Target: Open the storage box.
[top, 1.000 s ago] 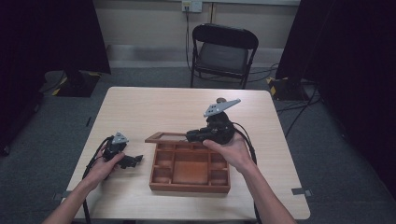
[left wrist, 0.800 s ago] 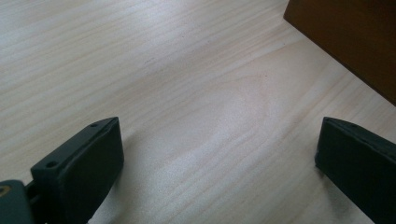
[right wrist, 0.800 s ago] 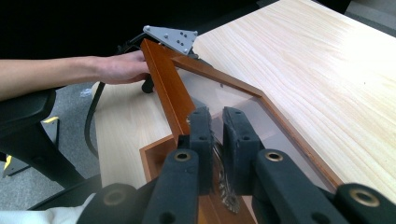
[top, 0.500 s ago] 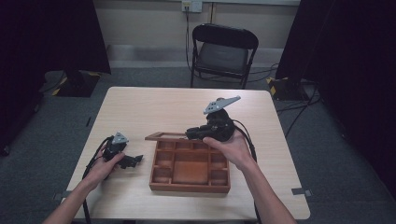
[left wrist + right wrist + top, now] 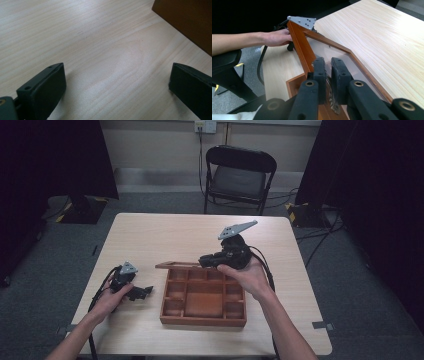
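A wooden compartment box (image 5: 202,320) sits at the middle of the table. Its wood-framed lid (image 5: 175,265) with a clear pane is tilted up over the box's far edge. My right gripper (image 5: 204,261) is shut on the lid's frame. In the right gripper view the gripper (image 5: 328,63) clamps that edge, and the lid (image 5: 299,47) stretches away above the box (image 5: 293,86). My left gripper (image 5: 145,292) rests on the table left of the box. In the left gripper view it (image 5: 116,75) stands open over bare wood, with the box wall (image 5: 185,20) at the upper right.
The light wooden table (image 5: 165,235) has bare room behind and to both sides of the box. A black folding chair (image 5: 240,175) stands beyond the far edge. Cables trail from both grippers. Dark curtains flank the room.
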The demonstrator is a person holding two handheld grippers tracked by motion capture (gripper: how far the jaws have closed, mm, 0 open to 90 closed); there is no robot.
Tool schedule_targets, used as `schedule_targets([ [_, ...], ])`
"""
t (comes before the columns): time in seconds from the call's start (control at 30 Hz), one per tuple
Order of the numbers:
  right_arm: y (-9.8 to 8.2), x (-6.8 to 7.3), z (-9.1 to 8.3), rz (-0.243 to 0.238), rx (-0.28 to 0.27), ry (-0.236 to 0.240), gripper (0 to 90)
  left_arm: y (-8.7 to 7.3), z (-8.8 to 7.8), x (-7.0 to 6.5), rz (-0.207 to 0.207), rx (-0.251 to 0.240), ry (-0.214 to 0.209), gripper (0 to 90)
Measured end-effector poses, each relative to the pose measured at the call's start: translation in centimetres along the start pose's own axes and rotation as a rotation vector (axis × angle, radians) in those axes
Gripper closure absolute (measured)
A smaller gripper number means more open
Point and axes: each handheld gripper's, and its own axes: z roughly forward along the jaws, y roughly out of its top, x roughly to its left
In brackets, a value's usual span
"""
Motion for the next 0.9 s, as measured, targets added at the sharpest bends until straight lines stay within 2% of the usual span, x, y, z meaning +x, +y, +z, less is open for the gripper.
schedule_targets([
  [0.47, 0.38, -0.39, -0.14, 0.002, -0.014, -0.002, 83.4, 0.00, 0.01, 0.00, 0.000, -0.001, 0.000, 0.6],
  [0.53, 0.48, -0.43, -0.16, -0.004, -0.022, -0.013, 83.8, 0.00, 0.00, 0.00, -0.001, -0.001, 0.000, 0.6],
  [0.9, 0.68, -0.86, -0.21, 0.005, -0.035, -0.002, 83.8, 0.00, 0.00, 0.01, 0.000, 0.000, 0.000, 0.6],
])
